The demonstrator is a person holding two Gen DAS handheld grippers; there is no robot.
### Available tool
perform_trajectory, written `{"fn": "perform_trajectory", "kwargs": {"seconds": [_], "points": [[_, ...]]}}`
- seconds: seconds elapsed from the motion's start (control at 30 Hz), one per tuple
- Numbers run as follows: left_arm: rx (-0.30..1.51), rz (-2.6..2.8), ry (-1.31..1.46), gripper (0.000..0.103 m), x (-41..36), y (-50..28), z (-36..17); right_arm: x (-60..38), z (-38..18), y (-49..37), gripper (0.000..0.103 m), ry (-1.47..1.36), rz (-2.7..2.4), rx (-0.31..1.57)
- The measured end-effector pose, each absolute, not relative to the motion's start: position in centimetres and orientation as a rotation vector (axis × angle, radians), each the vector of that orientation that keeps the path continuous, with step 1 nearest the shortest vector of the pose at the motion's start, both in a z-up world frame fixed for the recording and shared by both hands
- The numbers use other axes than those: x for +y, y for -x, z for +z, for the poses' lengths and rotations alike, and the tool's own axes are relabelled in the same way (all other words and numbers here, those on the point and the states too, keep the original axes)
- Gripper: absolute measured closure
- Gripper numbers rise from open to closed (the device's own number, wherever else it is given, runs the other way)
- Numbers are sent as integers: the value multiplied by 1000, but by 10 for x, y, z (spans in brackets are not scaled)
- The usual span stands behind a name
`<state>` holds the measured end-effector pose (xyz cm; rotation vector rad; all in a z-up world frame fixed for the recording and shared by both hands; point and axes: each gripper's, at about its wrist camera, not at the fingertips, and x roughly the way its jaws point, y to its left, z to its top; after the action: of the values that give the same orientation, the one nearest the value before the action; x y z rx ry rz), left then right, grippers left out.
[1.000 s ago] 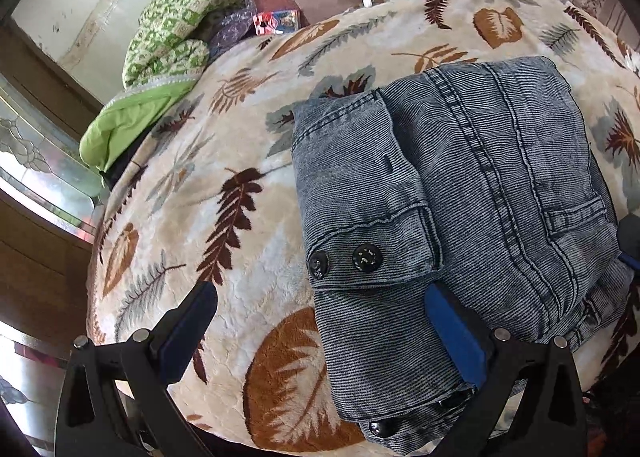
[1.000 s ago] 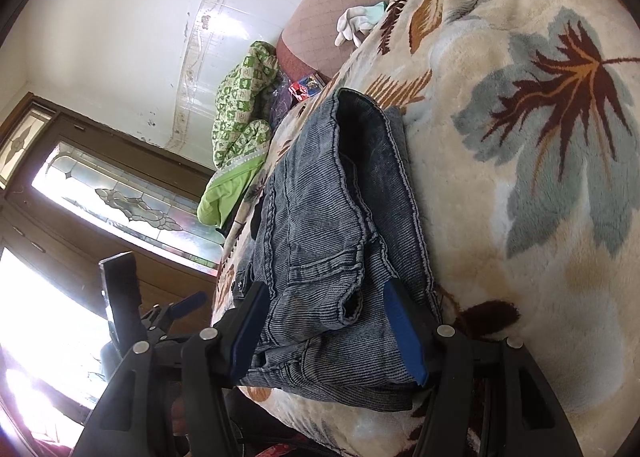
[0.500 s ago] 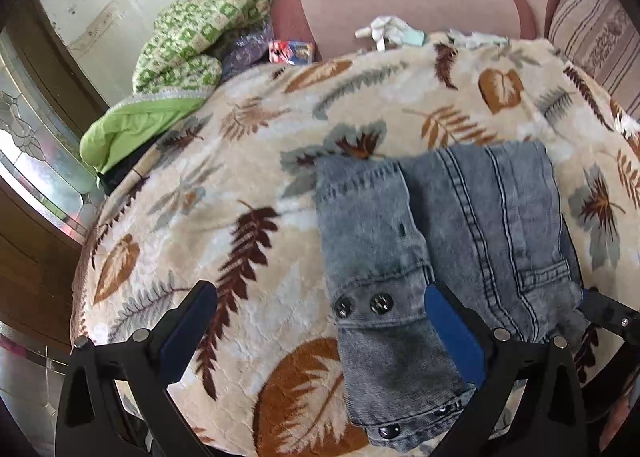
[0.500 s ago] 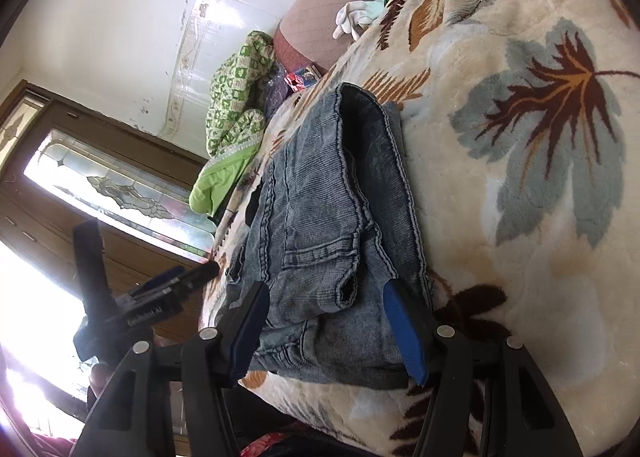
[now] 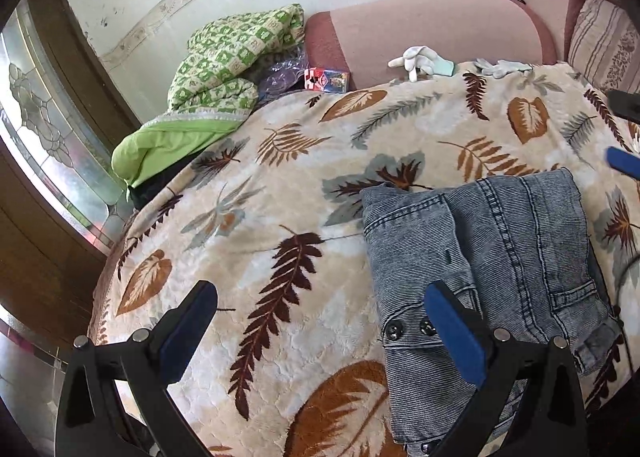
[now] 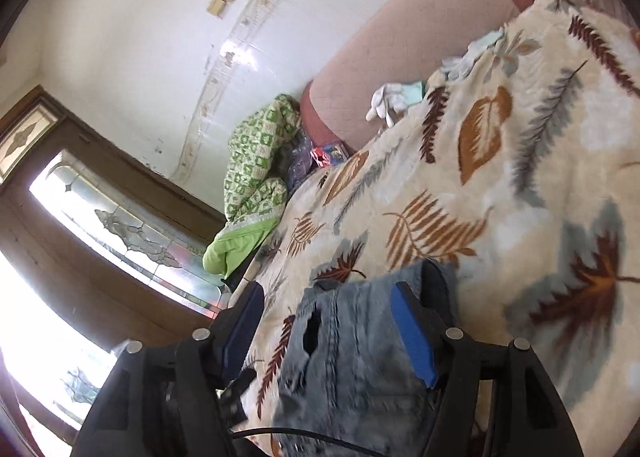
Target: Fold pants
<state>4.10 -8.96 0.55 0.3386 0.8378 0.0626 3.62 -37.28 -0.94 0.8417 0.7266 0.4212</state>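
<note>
The grey-blue denim pants (image 5: 488, 265) lie folded into a compact stack on the leaf-print blanket (image 5: 280, 185), snaps facing the near edge. My left gripper (image 5: 320, 321) is open and empty, raised above the blanket with its right finger over the pants' near-left corner. My right gripper (image 6: 326, 329) is open and empty, lifted above the pants (image 6: 352, 369), which look blurred below it. A blue pad of the right gripper (image 5: 622, 161) shows at the right edge of the left wrist view.
A green checked quilt (image 5: 224, 69) is heaped at the blanket's far left. A pink sofa back (image 5: 440, 33) runs behind, with white gloves (image 5: 420, 59) and a small colourful box (image 5: 326, 79) at its foot. A wooden door with patterned glass (image 5: 48, 145) stands left.
Both grippers have lifted up and back from the folded pants. The right gripper has swung up and now looks along the blanket toward the sofa. The pants stayed put.
</note>
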Motion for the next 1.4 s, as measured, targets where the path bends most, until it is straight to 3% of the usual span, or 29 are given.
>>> {"fn": "perform_trajectory", "kwargs": {"seconds": [0.23, 0.57, 0.8, 1.17, 1.4], "points": [[893, 104, -323, 0, -85, -67, -16, -331, -62, -87, 34, -918, 484, 846], [1052, 79, -371, 0, -120, -110, -67, -351, -124, -105, 34, -986, 491, 969], [1058, 77, -383, 0, -119, -105, -57, -359, -120, -101, 34, -1013, 498, 956], [721, 59, -256, 0, -81, -41, 39, -385, -39, -45, 30, -776, 433, 647], [649, 18, -247, 0, -63, -20, 49, -382, -22, -8, 29, -660, 431, 597]]}}
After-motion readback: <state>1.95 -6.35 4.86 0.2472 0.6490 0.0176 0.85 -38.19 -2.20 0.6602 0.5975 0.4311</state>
